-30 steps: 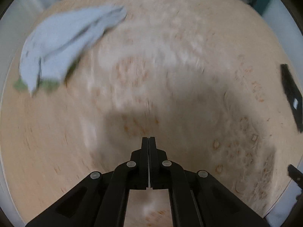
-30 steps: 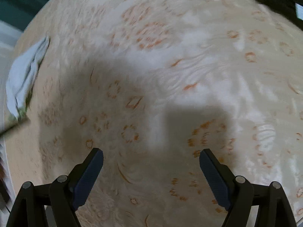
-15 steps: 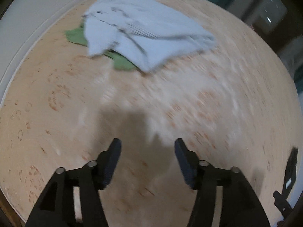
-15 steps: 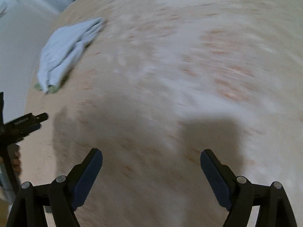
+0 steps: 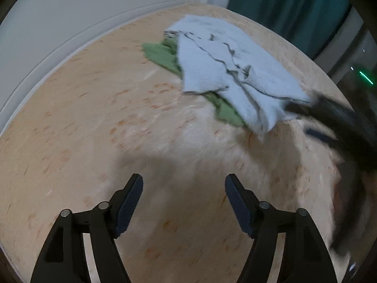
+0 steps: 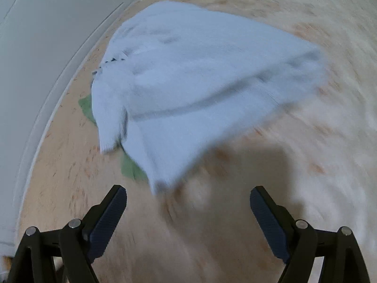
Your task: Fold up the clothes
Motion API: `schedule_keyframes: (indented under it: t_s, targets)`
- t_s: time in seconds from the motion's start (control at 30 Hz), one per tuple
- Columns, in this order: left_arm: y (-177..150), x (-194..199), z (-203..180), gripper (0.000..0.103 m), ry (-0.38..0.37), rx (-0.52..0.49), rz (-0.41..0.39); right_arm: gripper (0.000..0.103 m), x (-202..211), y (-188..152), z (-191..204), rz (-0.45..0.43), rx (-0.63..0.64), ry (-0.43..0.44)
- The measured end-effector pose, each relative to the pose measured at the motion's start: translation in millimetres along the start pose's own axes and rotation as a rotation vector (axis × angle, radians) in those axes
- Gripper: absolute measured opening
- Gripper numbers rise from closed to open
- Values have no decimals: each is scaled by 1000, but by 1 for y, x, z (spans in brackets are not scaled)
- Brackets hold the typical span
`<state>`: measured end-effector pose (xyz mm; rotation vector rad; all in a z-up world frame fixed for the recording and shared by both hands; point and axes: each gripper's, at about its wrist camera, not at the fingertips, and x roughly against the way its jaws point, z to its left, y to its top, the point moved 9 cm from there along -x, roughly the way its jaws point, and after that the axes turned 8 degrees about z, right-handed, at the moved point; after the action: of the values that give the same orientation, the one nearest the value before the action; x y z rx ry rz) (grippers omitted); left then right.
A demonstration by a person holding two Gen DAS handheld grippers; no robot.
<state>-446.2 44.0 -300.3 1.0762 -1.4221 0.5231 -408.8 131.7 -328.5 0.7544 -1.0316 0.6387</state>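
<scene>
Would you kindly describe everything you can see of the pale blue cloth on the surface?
The pale blue cloth looks like soft towelling with thin dark lines of stitching or edging. It lies crumpled and loosely bunched near the far edge of the patterned beige surface, draped over a green cloth that peeks out beneath. Neither gripper holds it.

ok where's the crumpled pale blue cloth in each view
Left wrist view: the crumpled pale blue cloth lies upper centre-right, far ahead of the gripper.
Right wrist view: the same cloth fills the upper centre, blurred, its near corner just ahead of the gripper.
Shared landmark: the green cloth peeking out from under its edge, on the side toward the pale wall.
</scene>
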Motion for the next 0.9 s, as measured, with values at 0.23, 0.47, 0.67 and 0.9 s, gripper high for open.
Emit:
schedule_keyframes:
  t_s: [0.23, 0.47, 0.67, 0.9]
  targets:
    - [-95, 27, 46, 85, 48, -35, 68, 75, -93, 18, -2, 260, 46, -202]
    - [-110, 35, 71, 85, 95, -21, 97, 15, -102, -1, -8, 282, -149, 17]
    - [-101, 53, 95, 85, 95, 103, 47, 11, -95, -34, -24, 251, -285, 176]
    - [-71, 60, 72, 85, 26, 96, -27, 9, -45, -98, -19, 224, -275, 306]
